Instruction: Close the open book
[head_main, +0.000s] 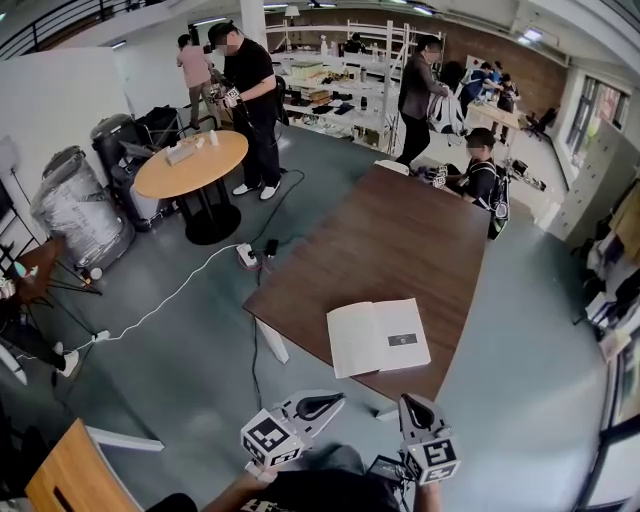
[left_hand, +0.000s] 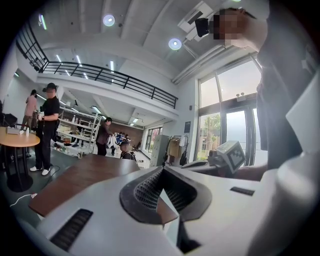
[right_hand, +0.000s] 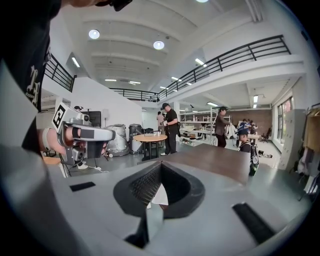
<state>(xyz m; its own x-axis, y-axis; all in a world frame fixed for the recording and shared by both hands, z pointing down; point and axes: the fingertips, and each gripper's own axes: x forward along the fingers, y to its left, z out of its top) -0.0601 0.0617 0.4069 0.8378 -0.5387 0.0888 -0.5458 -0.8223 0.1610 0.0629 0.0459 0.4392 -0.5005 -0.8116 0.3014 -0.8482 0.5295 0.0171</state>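
An open book (head_main: 378, 337) lies flat with pale pages up, near the front edge of the long brown table (head_main: 400, 240). Both grippers hover just short of that edge, apart from the book. My left gripper (head_main: 335, 399) points at the book's left page, jaws together with nothing between them (left_hand: 162, 169). Beside it, my right gripper (head_main: 410, 400) sits below the book's right page, its jaws likewise meeting at the tip (right_hand: 160, 165). The tabletop (left_hand: 85, 177) (right_hand: 220, 155) stretches ahead in both gripper views, and most of the book is hidden there behind the jaws.
A person (head_main: 482, 170) sits at the table's far end. A round wooden table (head_main: 190, 165) stands left with a person (head_main: 250, 100) beside it. A power strip (head_main: 247, 255) and cable lie on the floor. Wrapped bundles (head_main: 75, 205) and a wooden board (head_main: 70, 475) sit at left.
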